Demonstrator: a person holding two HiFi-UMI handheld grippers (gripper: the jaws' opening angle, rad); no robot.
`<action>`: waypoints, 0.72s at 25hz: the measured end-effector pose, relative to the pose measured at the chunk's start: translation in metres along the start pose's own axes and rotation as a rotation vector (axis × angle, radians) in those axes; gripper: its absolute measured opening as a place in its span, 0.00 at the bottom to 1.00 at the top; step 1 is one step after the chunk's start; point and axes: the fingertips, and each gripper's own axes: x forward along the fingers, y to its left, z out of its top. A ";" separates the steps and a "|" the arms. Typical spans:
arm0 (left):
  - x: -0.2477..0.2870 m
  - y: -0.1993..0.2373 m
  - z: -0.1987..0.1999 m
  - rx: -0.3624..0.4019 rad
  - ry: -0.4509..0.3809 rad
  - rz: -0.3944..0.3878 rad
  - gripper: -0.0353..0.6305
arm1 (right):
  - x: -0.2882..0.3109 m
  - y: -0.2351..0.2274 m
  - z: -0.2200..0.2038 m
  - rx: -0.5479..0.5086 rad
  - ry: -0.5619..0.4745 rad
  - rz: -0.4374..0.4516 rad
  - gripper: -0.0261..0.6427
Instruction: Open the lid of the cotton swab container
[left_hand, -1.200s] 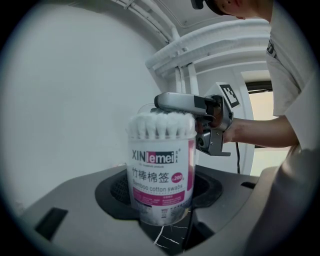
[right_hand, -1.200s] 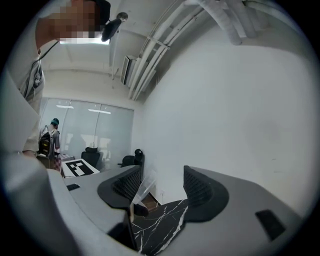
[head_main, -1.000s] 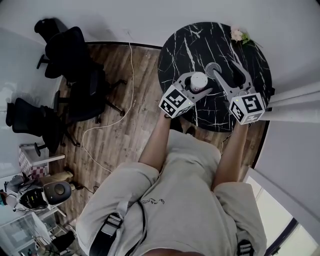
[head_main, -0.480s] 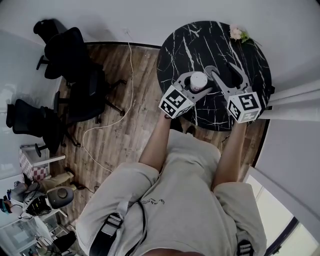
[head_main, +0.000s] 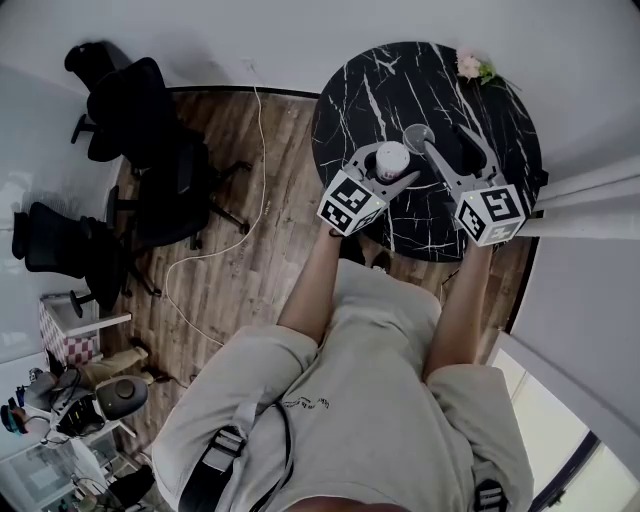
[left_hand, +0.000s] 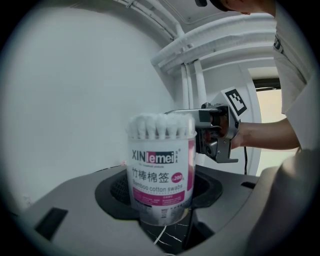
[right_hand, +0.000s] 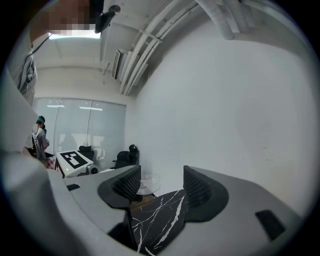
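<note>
The cotton swab container (head_main: 392, 160), a clear tub with a pink and white label (left_hand: 161, 172), stands upright between the pads of my left gripper (head_main: 392, 166), which is shut on it. Its top is uncovered and the white swab heads (left_hand: 160, 125) show. A clear round lid (head_main: 418, 133) sits off the tub, by the left fingertip of my right gripper (head_main: 447, 138). In the right gripper view the lid (right_hand: 148, 182) lies just beyond that tip; whether it rests on the table I cannot tell. My right gripper (right_hand: 161, 182) is open, with nothing between its jaws.
Both grippers hover over a round black marble table (head_main: 400, 80), close to a white wall. A small flower (head_main: 472, 67) lies at its far edge. Black office chairs (head_main: 150, 150) and a white cable (head_main: 255, 170) occupy the wooden floor to the left.
</note>
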 end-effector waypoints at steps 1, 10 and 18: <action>-0.001 0.004 -0.001 -0.005 0.001 0.014 0.43 | 0.000 0.000 0.001 0.005 -0.006 0.003 0.47; -0.009 0.033 0.003 0.017 0.020 0.169 0.43 | 0.005 0.005 -0.006 0.026 -0.005 0.012 0.47; -0.011 0.048 -0.001 -0.006 0.051 0.239 0.43 | 0.006 0.000 -0.011 0.136 -0.043 -0.005 0.33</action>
